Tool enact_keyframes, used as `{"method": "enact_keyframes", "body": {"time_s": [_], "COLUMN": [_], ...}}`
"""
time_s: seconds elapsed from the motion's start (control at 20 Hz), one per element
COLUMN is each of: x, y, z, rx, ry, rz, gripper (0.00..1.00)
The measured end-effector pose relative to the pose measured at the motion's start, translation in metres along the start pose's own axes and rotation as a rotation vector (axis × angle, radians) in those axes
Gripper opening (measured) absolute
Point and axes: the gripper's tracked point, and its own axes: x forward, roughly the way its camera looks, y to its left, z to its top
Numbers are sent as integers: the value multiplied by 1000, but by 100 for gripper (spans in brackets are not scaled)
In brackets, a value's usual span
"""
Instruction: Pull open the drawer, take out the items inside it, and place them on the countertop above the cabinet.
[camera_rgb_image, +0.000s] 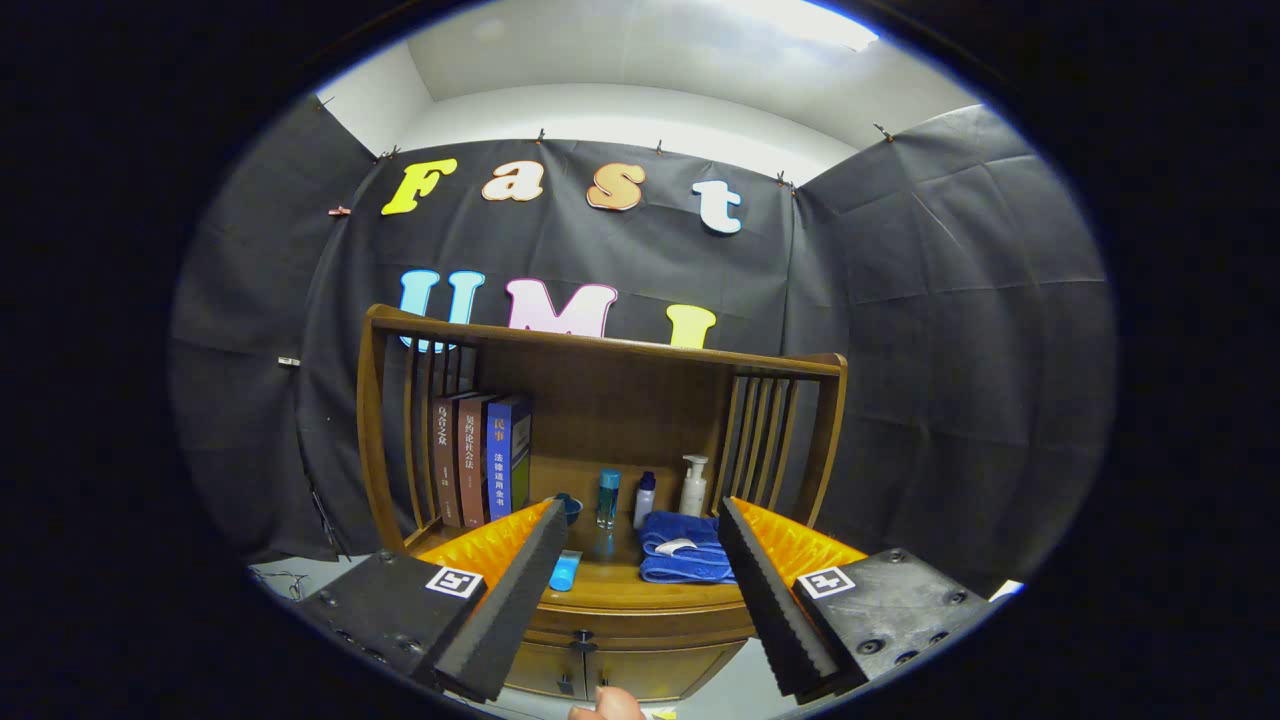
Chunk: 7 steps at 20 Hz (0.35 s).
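Note:
My gripper (642, 515) is open, its two fingers spread wide with nothing between them, held in front of a wooden cabinet. Its countertop (620, 590) lies just ahead of and between the fingers. On it rest a folded blue towel (688, 548) and a light blue tube (565, 571) by the left finger. Below the countertop edge runs the drawer front (640, 625) with a small dark knob (583, 637), shut. Cabinet doors (640, 675) sit under it. What lies inside the drawer is hidden.
Three upright books (480, 460) stand at the back left of the countertop. A blue bottle (608, 497), a small white bottle (645, 500) and a pump bottle (693, 485) stand at the back. Slatted wooden sides and a top rail (600, 345) frame it. A fingertip (605, 705) shows below.

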Motion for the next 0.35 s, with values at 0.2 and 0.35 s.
{"method": "enact_keyframes", "body": {"time_s": [0.2,0.35], "x": [0,-1], "y": [-4,-8], "z": [1,-1], "rx": [3,8], "ry": [-2,1], "rz": [-8,-18], "gripper": [98,98]}}
